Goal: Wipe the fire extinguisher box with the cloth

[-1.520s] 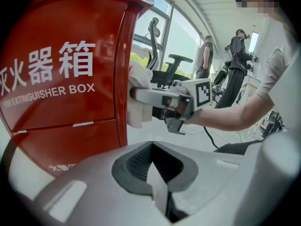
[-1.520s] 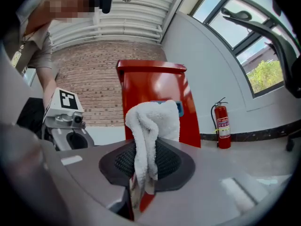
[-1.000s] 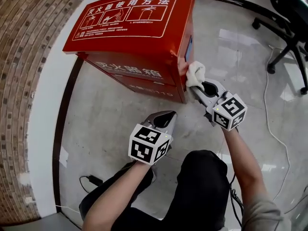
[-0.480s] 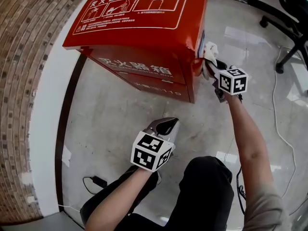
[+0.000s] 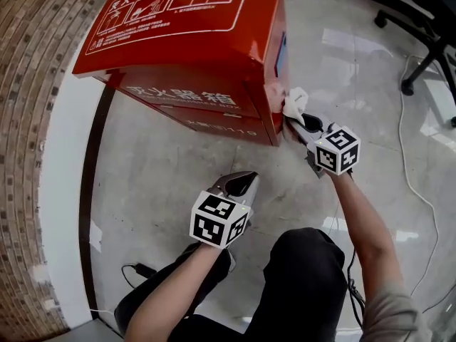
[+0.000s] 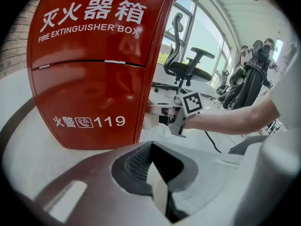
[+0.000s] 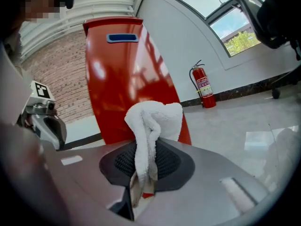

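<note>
The red fire extinguisher box (image 5: 192, 63) stands on the pale polished floor (image 5: 157, 184) beside a brick wall (image 5: 35, 84), its front printed "119". An office chair (image 5: 427, 41) stands well off to its right. The right gripper (image 5: 296, 123) pinches a bunched white cloth (image 5: 293, 105), which lies against the box's right front corner edge, low down. The left gripper (image 5: 241, 182) hangs near the front of the box, apart from it, its jaws pressed together with nothing between them.

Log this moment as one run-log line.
phase: wipe | right tool: shut on cloth, at side panel of fire extinguisher box near front corner | left tool: shut, empty, apart from box
</note>
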A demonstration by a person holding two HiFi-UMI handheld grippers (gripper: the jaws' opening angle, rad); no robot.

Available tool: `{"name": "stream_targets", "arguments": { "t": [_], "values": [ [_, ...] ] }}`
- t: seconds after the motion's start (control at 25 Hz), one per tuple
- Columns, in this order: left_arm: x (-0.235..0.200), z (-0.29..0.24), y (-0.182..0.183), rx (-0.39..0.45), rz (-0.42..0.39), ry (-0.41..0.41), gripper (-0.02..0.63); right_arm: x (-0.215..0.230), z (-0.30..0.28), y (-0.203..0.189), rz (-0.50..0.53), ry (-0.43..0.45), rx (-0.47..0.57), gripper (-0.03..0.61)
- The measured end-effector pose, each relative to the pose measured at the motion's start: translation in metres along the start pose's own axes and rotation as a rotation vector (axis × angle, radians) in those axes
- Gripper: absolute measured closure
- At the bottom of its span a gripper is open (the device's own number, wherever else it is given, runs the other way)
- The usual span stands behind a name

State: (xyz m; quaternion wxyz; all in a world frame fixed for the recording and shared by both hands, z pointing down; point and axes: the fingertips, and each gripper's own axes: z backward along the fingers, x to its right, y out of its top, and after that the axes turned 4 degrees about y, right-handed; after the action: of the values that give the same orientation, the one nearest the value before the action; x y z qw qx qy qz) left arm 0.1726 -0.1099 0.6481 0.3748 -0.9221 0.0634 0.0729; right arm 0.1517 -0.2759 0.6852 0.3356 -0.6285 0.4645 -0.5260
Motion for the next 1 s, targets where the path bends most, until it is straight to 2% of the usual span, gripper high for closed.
{"name": "stream_targets", "arguments": {
  "t": [0.16, 0.28, 0.48, 0.88, 1.0],
  "values": [
    [0.006, -0.007, -0.001, -0.013, -0.006, -0.007, 0.614, -0.046, 0.016, -0.021, 0.023, 0.099, -0.012, 0.491],
    [0.009, -0.01, -0.004, -0.028, -0.015, -0.008, 0.614, -0.053, 0.019, -0.047, -0.021, 0.11, -0.038, 0.491],
    [0.009, -0.013, -0.008, -0.044, -0.044, -0.009, 0.614, -0.026, 0.005, -0.071, -0.086, 0.022, -0.06, 0.491],
    [-0.038, -0.011, 0.005, -0.026, -0.09, 0.013, 0.614, 0.074, -0.03, -0.054, -0.206, -0.164, -0.02, 0.491],
    [-0.051, -0.008, 0.009, -0.029, -0.142, 0.0, 0.614, 0.103, -0.037, -0.042, -0.239, -0.214, -0.008, 0.491]
  ]
}}
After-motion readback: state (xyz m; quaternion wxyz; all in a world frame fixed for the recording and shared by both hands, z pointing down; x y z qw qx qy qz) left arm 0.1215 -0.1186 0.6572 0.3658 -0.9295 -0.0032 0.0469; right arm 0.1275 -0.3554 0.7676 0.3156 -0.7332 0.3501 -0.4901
